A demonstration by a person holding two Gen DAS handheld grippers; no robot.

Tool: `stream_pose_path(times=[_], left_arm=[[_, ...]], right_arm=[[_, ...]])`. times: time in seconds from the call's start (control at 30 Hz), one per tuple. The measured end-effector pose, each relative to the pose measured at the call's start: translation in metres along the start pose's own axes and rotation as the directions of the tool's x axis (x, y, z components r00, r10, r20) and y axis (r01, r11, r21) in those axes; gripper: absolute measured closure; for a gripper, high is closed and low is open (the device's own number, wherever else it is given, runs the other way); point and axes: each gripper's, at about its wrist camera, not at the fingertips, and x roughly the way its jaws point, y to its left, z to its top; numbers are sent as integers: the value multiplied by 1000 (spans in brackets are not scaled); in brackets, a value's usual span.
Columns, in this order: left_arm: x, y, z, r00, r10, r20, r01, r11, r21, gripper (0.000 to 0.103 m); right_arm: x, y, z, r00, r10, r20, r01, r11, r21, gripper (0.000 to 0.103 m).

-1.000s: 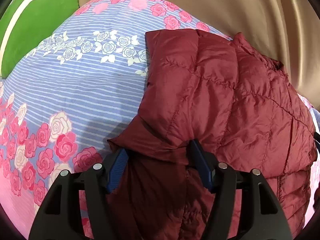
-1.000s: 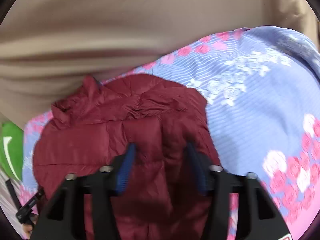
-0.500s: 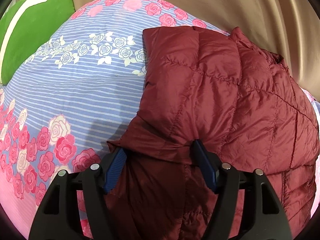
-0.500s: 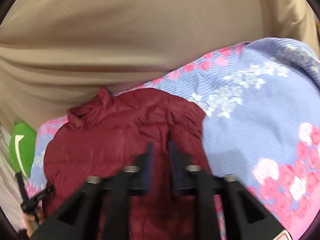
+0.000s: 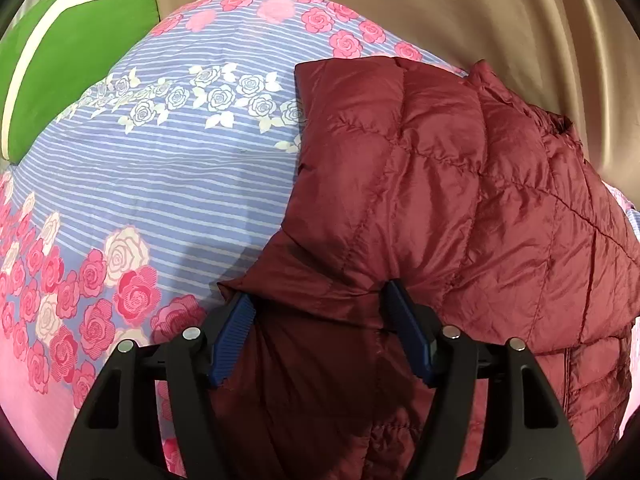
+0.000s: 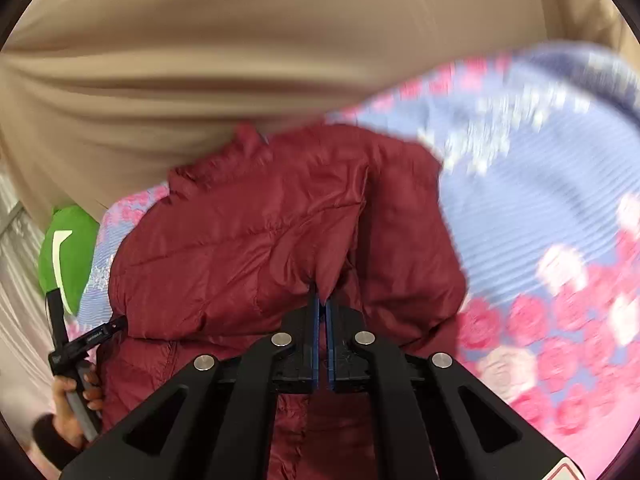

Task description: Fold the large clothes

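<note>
Your right gripper [image 6: 322, 304] is pinched tight on a fold of the maroon jacket [image 6: 248, 240]; the jaws meet on thin fabric. Your left gripper [image 5: 320, 320] stands apart, straddling a bunched edge of the jacket without pressing it. The jacket lies on the flowered bedsheet [image 5: 160, 184], one side already folded over. Judging by this, the lower part is still unfolded, so the folding looks partway done.

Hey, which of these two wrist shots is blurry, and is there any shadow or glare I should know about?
Right wrist view: floral bedsheet smeared by motion blur, maroon jacket softer too. Left wrist view: sharp, sheen on the jacket's quilting, a soft shadow on the sheet beside it. Both bulge from fisheye distortion.
</note>
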Motion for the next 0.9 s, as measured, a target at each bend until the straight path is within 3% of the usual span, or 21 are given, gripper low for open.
stream_pose_path(times=[0.07, 0.17, 0.27, 0.33, 0.4, 0.53, 0.6, 0.7, 0.73, 0.8, 0.9], left_arm=[[0, 0, 0, 1000, 4, 0, -4, 1000, 5, 38], [0, 1, 0, 1000, 2, -1, -2, 1000, 7, 38], [1, 1, 0, 1000, 3, -2, -3, 1000, 10, 38], [1, 1, 0, 1000, 9, -2, -9, 1000, 16, 38], [1, 0, 0, 1000, 14, -2, -14, 1000, 21, 38], [2, -1, 2, 1000, 19, -4, -19, 999, 27, 38], [2, 0, 2, 1000, 17, -3, -17, 1000, 25, 38], [5, 1, 3, 1000, 15, -3, -15, 1000, 23, 37], [6, 2, 5, 1000, 14, -4, -14, 1000, 22, 37], [5, 7, 5, 1000, 5, -3, -5, 1000, 18, 38], [1, 20, 6, 999, -40, 2, 40, 999, -6, 37]], right_arm=[[3, -7, -4, 998, -62, -13, 61, 998, -24, 102], [39, -23, -18, 976, -146, -159, 143, 989, -36, 102], [32, -10, -12, 969, -199, -148, 192, 979, -62, 100], [13, 0, -5, 968, -234, -88, 230, 972, -52, 98], [-4, 11, 0, 964, -266, -15, 265, 963, -43, 88], [-7, 39, 10, 971, -237, 26, 238, 963, -128, 87], [24, 48, 8, 971, -239, -28, 231, 957, -174, 89], [66, 31, 2, 948, -300, -110, 273, 939, -208, 97], [72, 29, 1, 949, -293, -113, 267, 942, -202, 98], [62, 28, 4, 956, -271, -114, 252, 954, -161, 96], [16, 23, -2, 973, -215, -85, 206, 973, -107, 85]])
